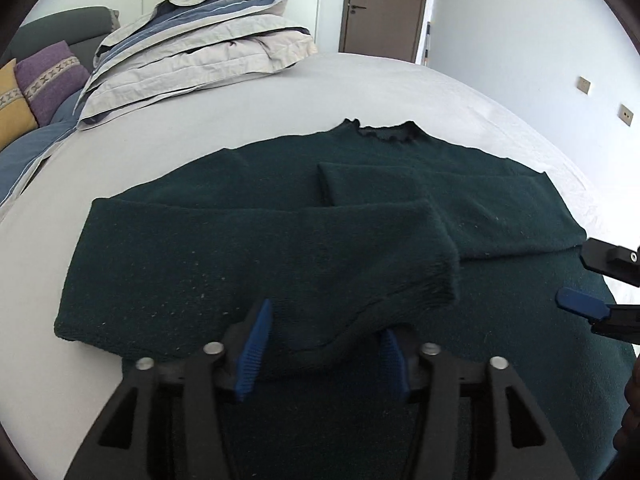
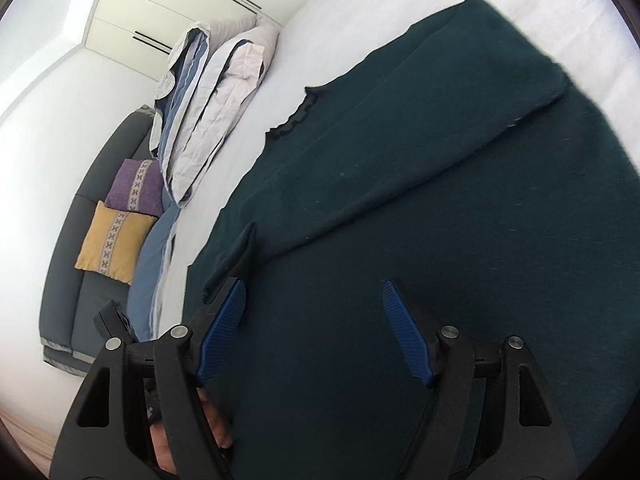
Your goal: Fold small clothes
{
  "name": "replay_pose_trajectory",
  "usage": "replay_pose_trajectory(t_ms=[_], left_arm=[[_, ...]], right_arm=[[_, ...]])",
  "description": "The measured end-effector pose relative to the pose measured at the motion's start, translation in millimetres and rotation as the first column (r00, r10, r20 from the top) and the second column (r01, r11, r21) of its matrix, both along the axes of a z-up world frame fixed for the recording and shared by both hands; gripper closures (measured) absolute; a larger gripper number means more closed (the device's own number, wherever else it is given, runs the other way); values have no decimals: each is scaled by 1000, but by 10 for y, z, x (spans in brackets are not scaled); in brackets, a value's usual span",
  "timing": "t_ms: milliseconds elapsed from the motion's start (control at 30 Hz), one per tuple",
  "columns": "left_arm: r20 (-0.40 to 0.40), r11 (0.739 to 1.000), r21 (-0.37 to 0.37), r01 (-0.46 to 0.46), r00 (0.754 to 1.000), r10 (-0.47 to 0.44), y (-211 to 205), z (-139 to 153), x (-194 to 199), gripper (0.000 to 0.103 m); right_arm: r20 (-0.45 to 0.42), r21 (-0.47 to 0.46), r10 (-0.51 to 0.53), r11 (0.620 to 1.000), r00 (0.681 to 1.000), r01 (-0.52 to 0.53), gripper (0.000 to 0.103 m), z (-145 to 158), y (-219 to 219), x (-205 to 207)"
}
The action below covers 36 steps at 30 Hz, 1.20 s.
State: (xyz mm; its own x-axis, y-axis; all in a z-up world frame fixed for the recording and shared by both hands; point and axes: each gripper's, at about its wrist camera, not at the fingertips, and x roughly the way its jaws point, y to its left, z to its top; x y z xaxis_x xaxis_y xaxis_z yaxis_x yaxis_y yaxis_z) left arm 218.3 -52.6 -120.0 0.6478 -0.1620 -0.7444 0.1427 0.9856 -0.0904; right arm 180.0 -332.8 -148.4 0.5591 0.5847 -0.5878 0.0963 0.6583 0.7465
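Observation:
A dark green knitted sweater [image 1: 360, 216] lies flat on the white bed [image 1: 240, 120], frilled neck at the far side. Both sleeves are folded across its body. My left gripper [image 1: 324, 344] is open, its blue pads either side of the near sleeve's cuff [image 1: 424, 280], which lies loosely between them. My right gripper [image 2: 316, 328] is open and empty just above the sweater's body [image 2: 440, 220]. It also shows in the left wrist view [image 1: 600, 284] at the right edge.
A folded grey-and-blue duvet [image 1: 192, 52] is piled at the bed's far left. Purple [image 1: 48, 76] and yellow [image 1: 12, 108] cushions lie on a grey sofa beyond. A brown door [image 1: 384, 4] stands behind the bed.

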Motion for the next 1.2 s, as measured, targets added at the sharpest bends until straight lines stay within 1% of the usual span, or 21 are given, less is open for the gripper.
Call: replay_pose_trajectory(t_ms=[100,167,267,333,367,400,433,500,600,667,733,800,867,967,1000,1100,1200], left_arm=[[-11,1000,-11,-2,1000,2,19,-28,10,44],[0,1000,-13,1,1000,-1,17,-7,-13,42],[-1,999,-33,1,1000,-1,55,-6,-21,42],[-2,998,-56,1,1000,-1,96,-2,-26,42],[-2,998,-66,1,1000,-1,113,4,-31,42],[-2,997,-78,1,1000,-1,137,19,-46,42],[-4,996,-92,1,1000,-2,161,39,-67,42],[-9,990,-143,-2,1000,0,257,100,-135,39],[7,971,-238,-18,1000,20,480,235,-266,37],[16,960,-277,-48,998,54,666,319,-315,36],[19,946,-311,-87,995,98,893,372,-316,33],[10,934,-330,-133,989,145,1114,389,-262,31],[-1,927,-330,-179,982,190,1321,370,-177,31],[-34,909,-344,-236,970,239,1595,314,-22,31],[-36,907,-337,-251,966,254,1662,310,22,31],[-53,916,-306,-260,965,256,1771,287,189,31],[-82,922,-287,-260,966,246,1771,242,442,31]], right_arm=[[-58,100,74,993,996,-68,32,-126,298,293],[-100,112,99,990,990,-88,32,-189,491,461],[-129,122,156,982,979,-141,32,-257,779,642],[-138,116,182,979,973,-167,34,-304,933,720],[-137,104,196,978,971,-183,46,-323,996,758],[-144,81,210,976,967,-200,71,-341,1059,780],[-154,54,220,975,963,-214,80,-350,1102,810],[-130,-18,226,973,965,-230,95,-250,1187,807],[-67,-128,260,955,963,-267,96,37,1242,787],[-10,-234,288,930,958,-282,96,295,1261,773],[31,-299,302,912,953,-279,96,503,1211,776],[52,-349,290,902,956,-255,96,634,1080,820],[44,-374,263,899,964,-228,96,654,882,892],[23,-408,210,894,977,-182,96,583,572,990],[17,-412,190,896,982,-167,96,559,494,1039],[-6,-379,131,917,991,-124,96,381,128,1060],[-12,-369,100,924,995,-97,96,213,-38,1124]])
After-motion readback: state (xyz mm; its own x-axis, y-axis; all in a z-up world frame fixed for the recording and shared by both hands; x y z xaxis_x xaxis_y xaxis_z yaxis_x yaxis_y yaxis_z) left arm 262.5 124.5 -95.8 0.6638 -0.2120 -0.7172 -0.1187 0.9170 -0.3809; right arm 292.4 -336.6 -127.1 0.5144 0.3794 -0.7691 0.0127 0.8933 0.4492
